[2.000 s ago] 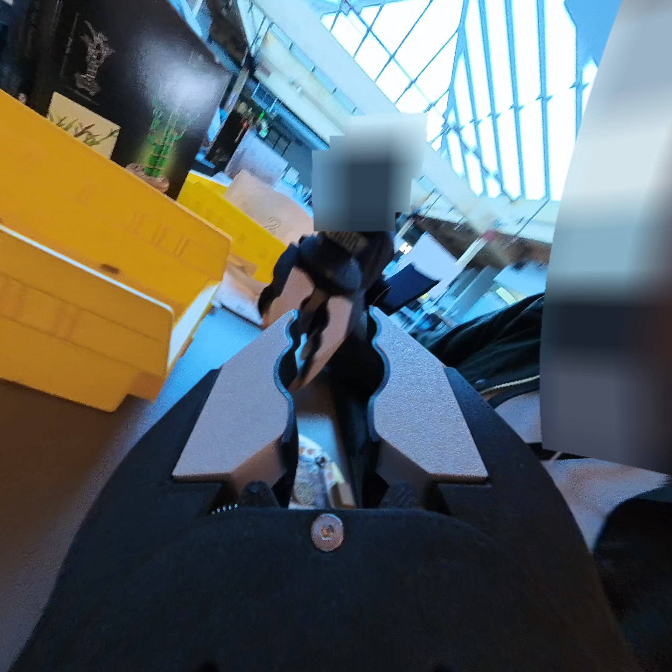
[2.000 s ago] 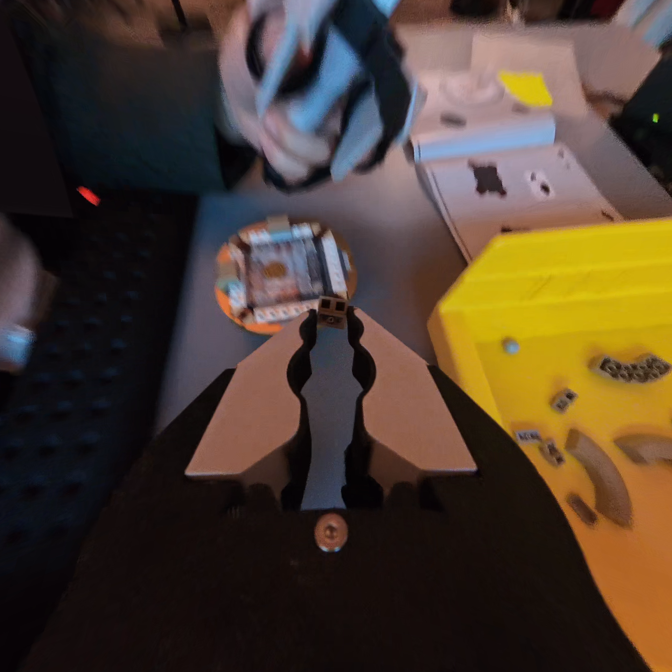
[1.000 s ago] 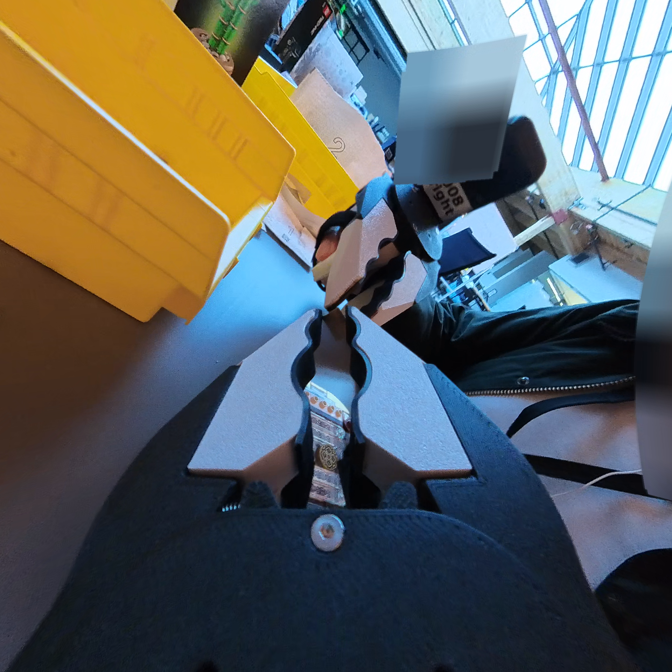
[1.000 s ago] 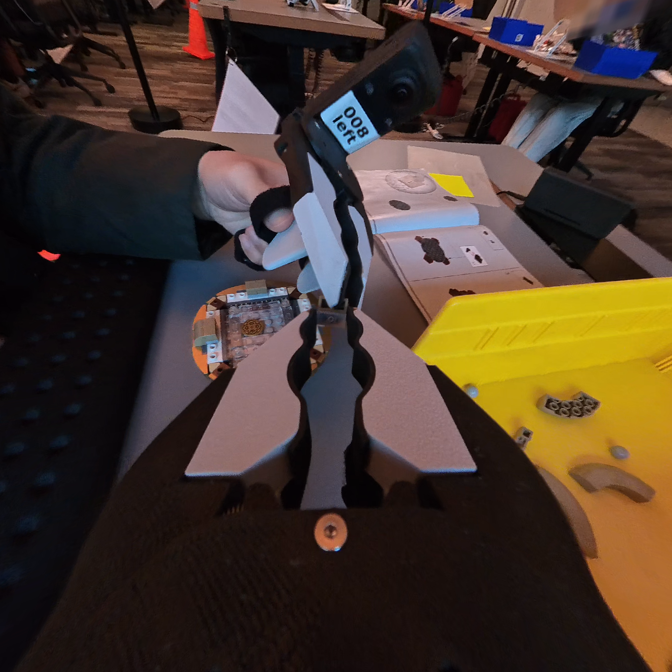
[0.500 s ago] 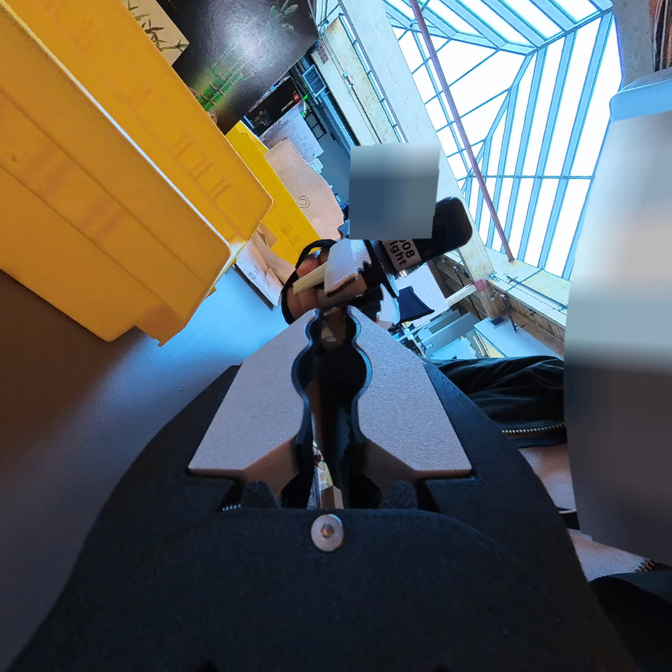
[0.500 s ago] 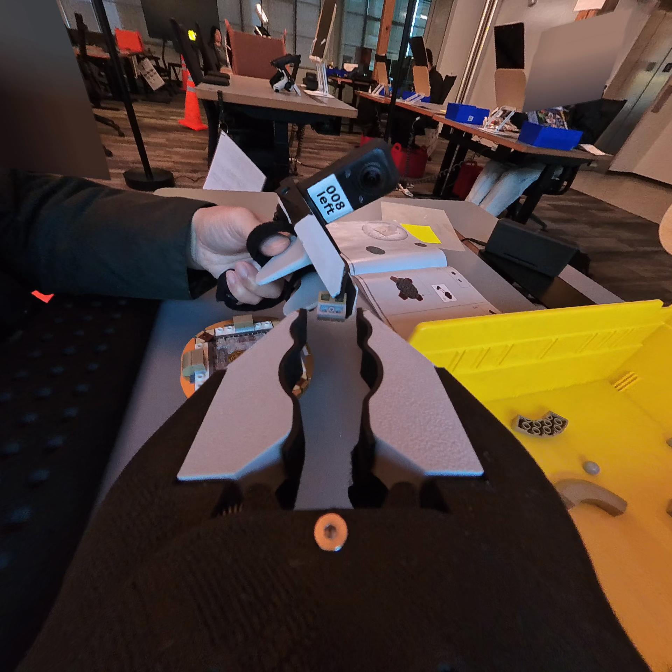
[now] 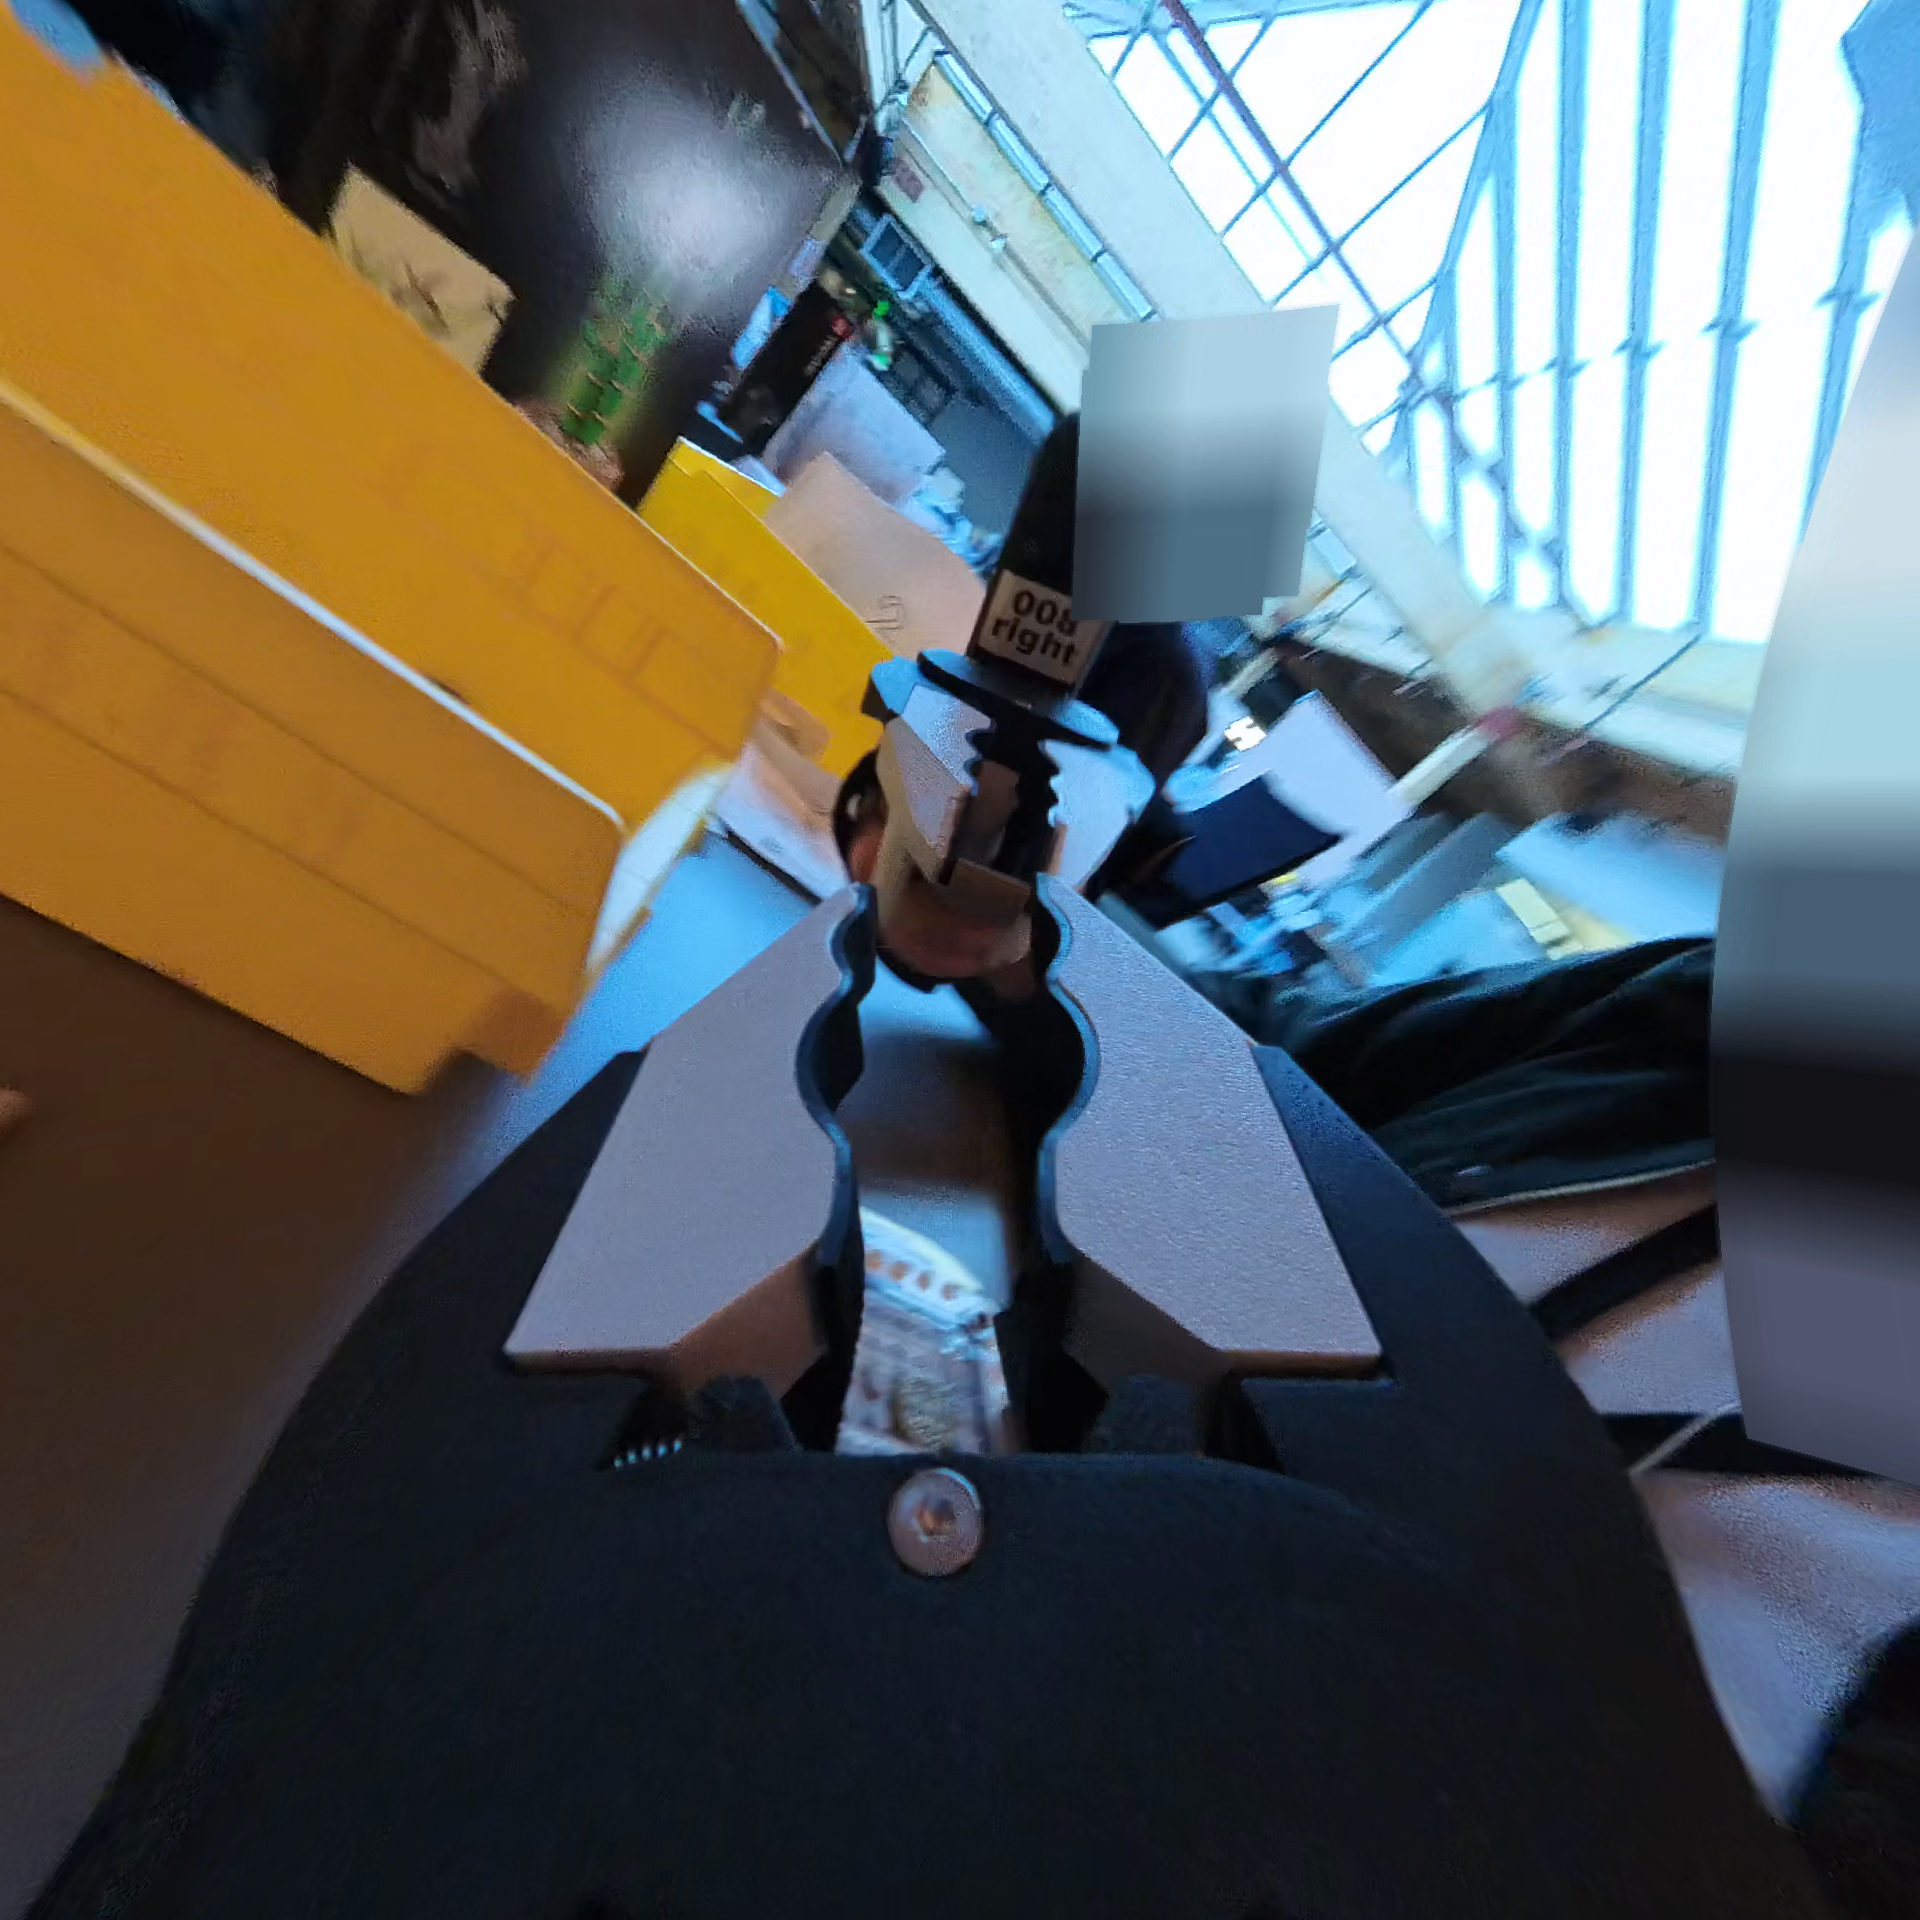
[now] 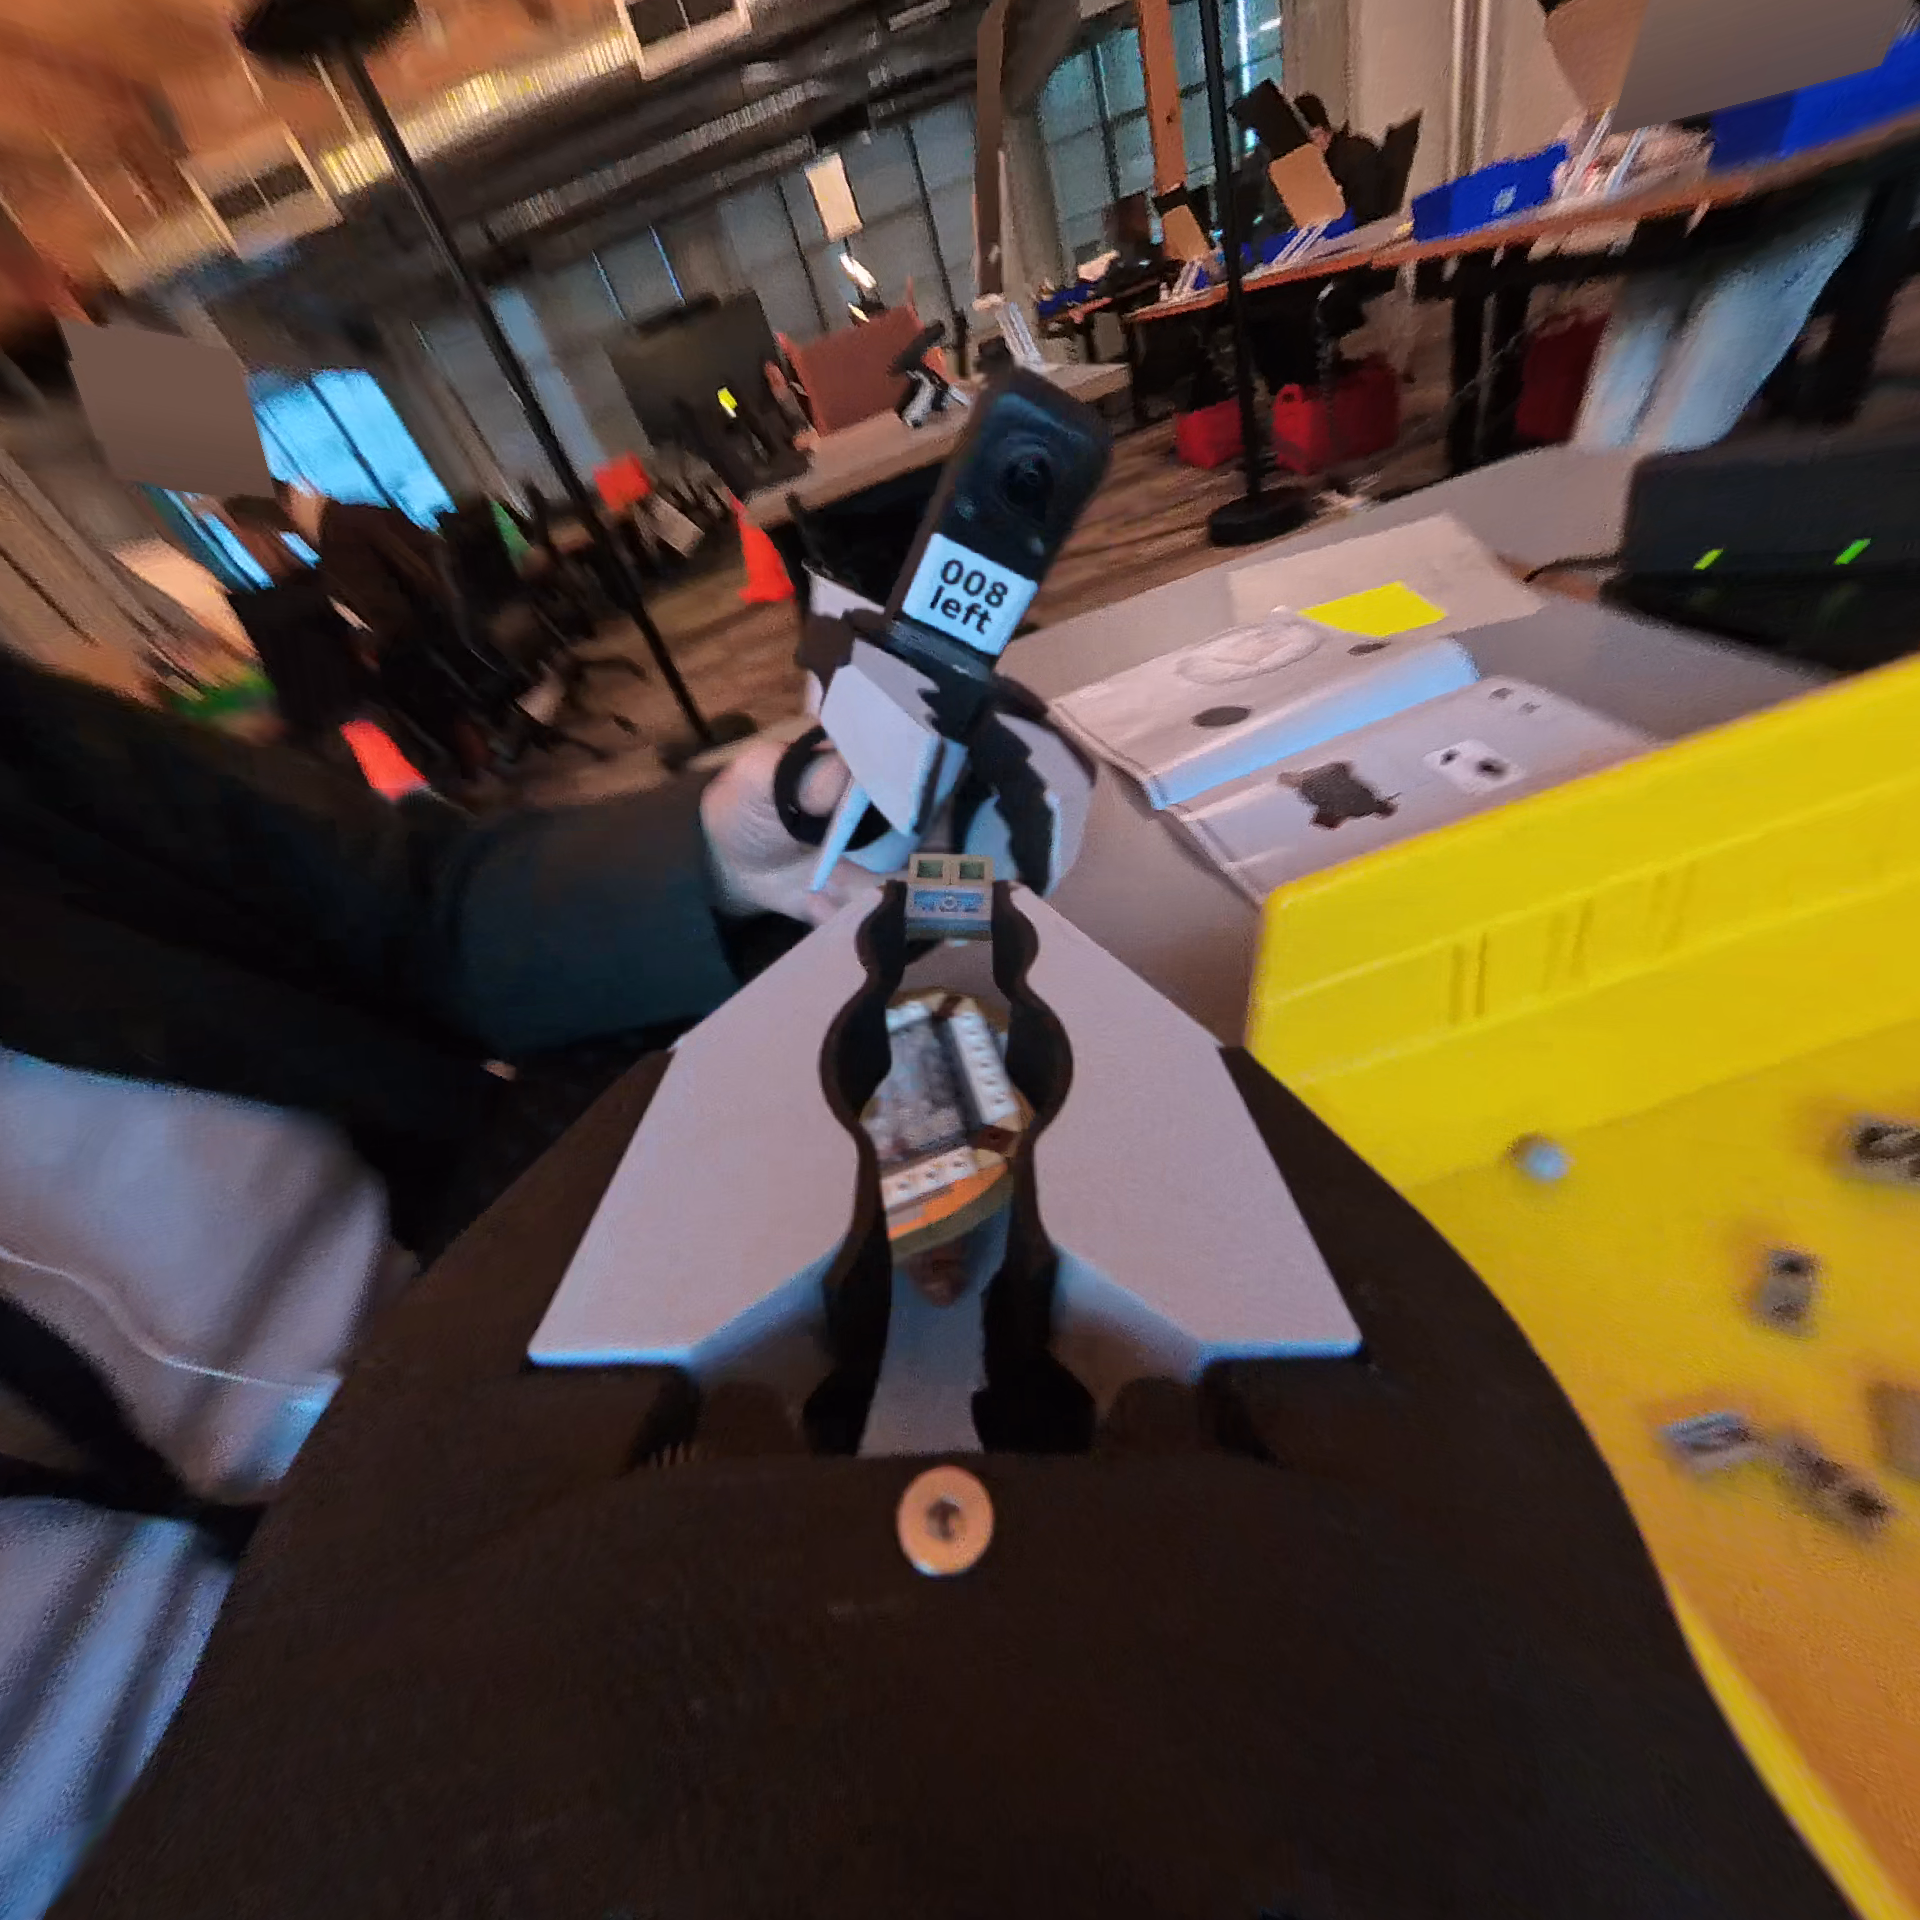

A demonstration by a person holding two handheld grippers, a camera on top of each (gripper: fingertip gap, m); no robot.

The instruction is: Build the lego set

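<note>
Right tongs (image 8: pixel 943 902), seen from their own wrist view, pinch a small tan brick (image 8: pixel 945 900) between the fingertips, held above the worktop (image 8: pixel 1153 914). Below and between the fingers lies the round, orange-rimmed lego build (image 8: pixel 940 1132), resting on the worktop. Just right of it stands a yellow bin (image 8: pixel 1558 997) with loose small pieces (image 8: pixel 1785 1288) on its floor. Beyond the brick, the left tongs (image 8: pixel 966 821) face back, gripped by a person's hand (image 8: pixel 764 831) in a dark sleeve. Farther off, an open instruction booklet (image 8: pixel 1351 727) lies flat on the worktop, a yellow note (image 8: pixel 1371 608) behind it.

Left tongs (image 7: pixel 948 914), in their own view, stand spread with nothing between the fingertips; a blurred part of the build (image 7: pixel 920 1340) shows low between the fingers. Opposite, the right tongs (image 7: pixel 982 831) carry the tan brick (image 7: pixel 982 888). Yellow bins (image 7: pixel 312 727) flank the left.
</note>
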